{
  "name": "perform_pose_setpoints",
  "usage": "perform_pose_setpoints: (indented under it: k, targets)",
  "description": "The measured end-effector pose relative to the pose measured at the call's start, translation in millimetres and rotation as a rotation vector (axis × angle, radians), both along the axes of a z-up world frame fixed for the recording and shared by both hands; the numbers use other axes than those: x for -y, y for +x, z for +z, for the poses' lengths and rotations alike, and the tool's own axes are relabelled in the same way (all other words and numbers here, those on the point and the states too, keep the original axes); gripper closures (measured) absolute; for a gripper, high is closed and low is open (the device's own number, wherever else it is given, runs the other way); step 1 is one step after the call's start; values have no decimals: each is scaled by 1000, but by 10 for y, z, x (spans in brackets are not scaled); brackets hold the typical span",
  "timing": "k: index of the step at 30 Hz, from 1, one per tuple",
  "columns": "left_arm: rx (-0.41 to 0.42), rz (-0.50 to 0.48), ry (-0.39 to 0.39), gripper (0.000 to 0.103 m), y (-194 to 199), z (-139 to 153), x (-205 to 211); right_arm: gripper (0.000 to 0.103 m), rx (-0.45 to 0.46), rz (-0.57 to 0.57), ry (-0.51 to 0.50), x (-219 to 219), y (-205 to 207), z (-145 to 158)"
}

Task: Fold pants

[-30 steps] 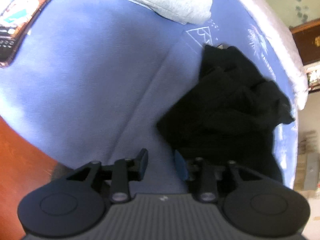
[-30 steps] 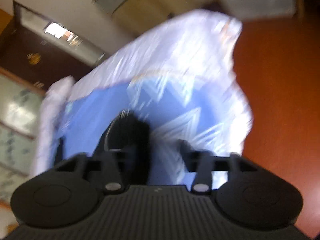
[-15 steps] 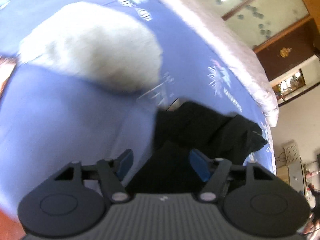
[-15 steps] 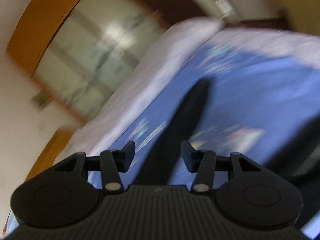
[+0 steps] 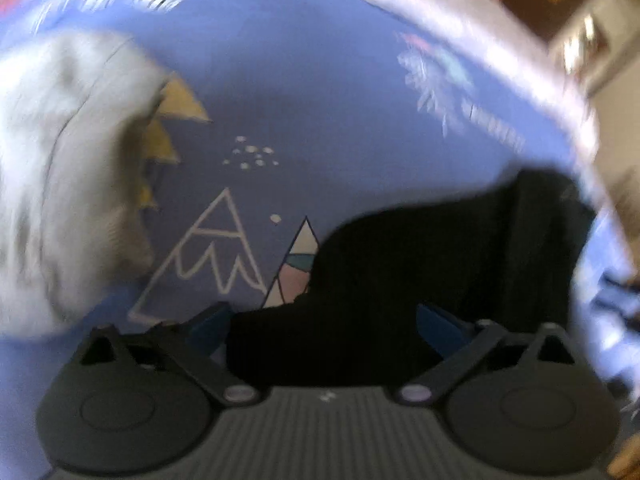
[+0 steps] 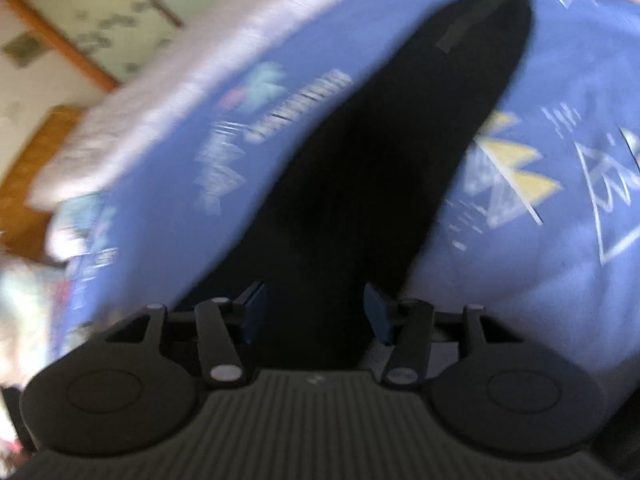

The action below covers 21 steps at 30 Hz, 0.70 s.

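The black pants lie rumpled on a blue patterned bed sheet. In the left wrist view my left gripper is open, its blue-padded fingers either side of the near edge of the black cloth. In the right wrist view the pants run as a long dark strip away from me across the sheet. My right gripper is open with the near end of that strip between its fingers. Both views are blurred.
A folded light grey garment lies on the sheet at the left of the left wrist view. The bed's white edge runs along the far side. A wooden framed panel stands behind the bed.
Both grippers have swung and moved in onto the black pants. The left jaws have opened wider around the cloth. The right gripper now sits over one end of the pants.
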<state>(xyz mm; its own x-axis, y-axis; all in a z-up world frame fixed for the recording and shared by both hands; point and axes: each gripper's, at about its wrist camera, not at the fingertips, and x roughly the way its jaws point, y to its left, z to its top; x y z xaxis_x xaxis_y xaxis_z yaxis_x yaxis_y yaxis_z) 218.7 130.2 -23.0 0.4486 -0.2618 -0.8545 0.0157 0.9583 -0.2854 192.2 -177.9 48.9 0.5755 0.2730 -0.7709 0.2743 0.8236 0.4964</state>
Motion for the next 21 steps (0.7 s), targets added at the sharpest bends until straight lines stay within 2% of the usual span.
perform_pose_setpoints:
  k: [1,2,3,4,5,6,8,11,13,15,16,17,18,19,21]
  targets:
    - [26,-39,62,54,-21,6,102,45,-13,-17,18,29,23,-88]
    - [43,-74,88,73,-35,18,173,45,-19,-24,52,81,-7,-164]
    - [37,-78,64,79,-32,29,188,47,-23,-26,85,81,0,-246]
    - [18,-53,36,80,-8,39,170,50,-31,-18,103,65,21,-327]
    - [14,-27,38,81,23,58,153,80,-34,-3,106,25,37,-376]
    - [29,1,48,81,51,107,115,98,-35,25,100,-32,74,-408]
    - [103,93,51,82,85,334,-70,98,-13,41,67,-119,98,-358]
    - [231,221,-46,82,42,760,-436,98,160,52,106,-142,-20,-96]
    - [258,257,-61,82,48,846,-538,98,230,14,157,-109,-139,-30]
    - [229,276,5,80,141,736,-483,93,198,10,178,-138,-177,-154]
    - [178,278,65,75,228,600,-406,90,138,40,145,-215,-136,-277]
    - [92,264,131,74,331,388,-325,90,62,71,97,-271,-92,-383]
    - [34,259,148,74,379,242,-293,90,36,91,83,-268,-84,-450]
    - [-17,265,139,71,388,81,-291,90,56,89,109,-196,-96,-427]
    - [21,276,132,65,274,9,-316,86,101,42,81,38,-86,-270]
